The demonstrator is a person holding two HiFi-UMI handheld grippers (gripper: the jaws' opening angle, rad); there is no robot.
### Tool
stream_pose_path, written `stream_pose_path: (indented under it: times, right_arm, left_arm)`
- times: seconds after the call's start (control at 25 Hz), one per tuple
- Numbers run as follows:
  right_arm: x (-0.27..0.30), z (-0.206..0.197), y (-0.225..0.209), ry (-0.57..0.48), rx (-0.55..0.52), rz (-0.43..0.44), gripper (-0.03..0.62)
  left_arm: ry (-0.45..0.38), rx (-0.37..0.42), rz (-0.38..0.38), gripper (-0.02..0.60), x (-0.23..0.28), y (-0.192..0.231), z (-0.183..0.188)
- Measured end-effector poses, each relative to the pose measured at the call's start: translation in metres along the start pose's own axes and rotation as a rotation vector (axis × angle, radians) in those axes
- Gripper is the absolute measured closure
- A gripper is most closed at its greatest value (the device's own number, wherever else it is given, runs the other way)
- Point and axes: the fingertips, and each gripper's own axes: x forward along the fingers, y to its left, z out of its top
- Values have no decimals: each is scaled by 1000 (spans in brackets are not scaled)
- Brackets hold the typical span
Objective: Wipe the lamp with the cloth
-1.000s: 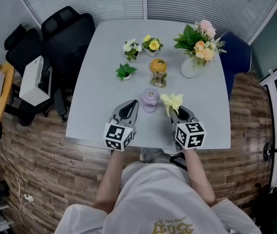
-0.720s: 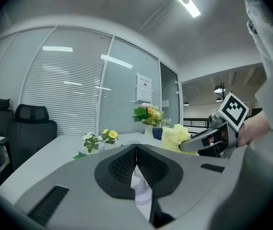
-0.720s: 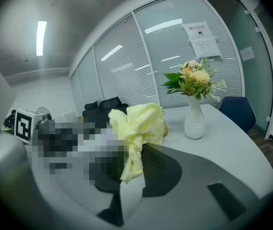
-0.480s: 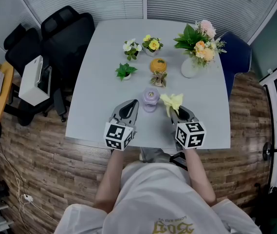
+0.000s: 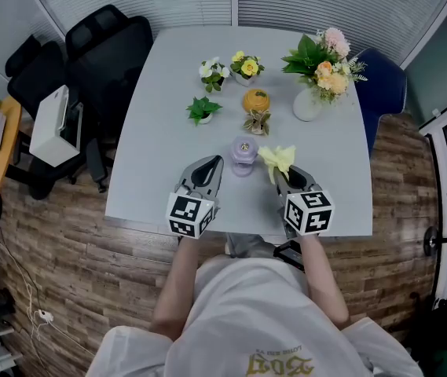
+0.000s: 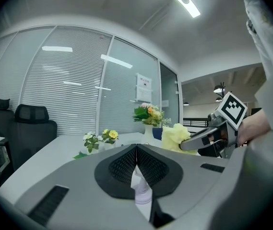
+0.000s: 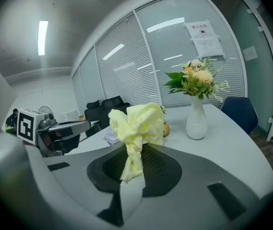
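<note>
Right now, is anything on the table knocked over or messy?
Nothing looks knocked over or spilled. The vase and the lamp stand upright on the table, and the yellow cloth is just bunched in the right gripper.

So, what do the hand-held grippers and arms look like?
Left hand-held gripper and right hand-held gripper: grey shells, black mesh pads, each with a white cube bearing black square markers. The person wears a white short-sleeved T-shirt.
</note>
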Motion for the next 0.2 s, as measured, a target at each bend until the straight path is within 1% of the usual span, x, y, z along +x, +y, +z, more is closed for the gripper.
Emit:
stream_pose_path:
  times: [0.2]
  right_arm:
    - [0, 1, 0, -2, -2, 2, 536]
  left_arm:
    - [-1, 6, 0, 577, 0, 2, 1]
